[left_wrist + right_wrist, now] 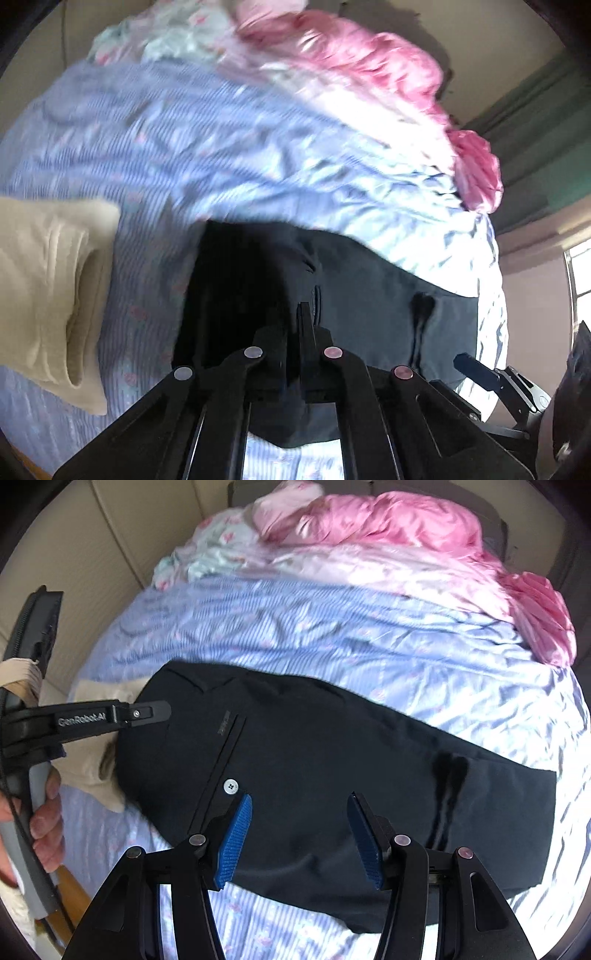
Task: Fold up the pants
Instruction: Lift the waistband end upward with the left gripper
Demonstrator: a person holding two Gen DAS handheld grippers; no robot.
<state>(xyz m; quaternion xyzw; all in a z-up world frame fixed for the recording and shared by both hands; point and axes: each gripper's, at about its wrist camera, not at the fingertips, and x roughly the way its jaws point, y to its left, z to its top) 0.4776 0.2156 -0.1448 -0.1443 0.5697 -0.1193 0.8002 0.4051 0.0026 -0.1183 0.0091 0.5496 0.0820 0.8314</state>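
Black pants lie spread across the blue striped bed sheet, waist end to the left, with a white button showing. My left gripper is shut, its fingers pinched together on a dark fold of the pants at their waist edge. In the right wrist view that gripper comes in from the left and meets the pants' left edge. My right gripper hovers above the pants' near side, blue pads apart with nothing between them.
A folded beige garment lies on the sheet left of the pants. A crumpled pink blanket and pale floral bedding pile along the far side. A person's hand grips the left gripper's handle. A window is at the right.
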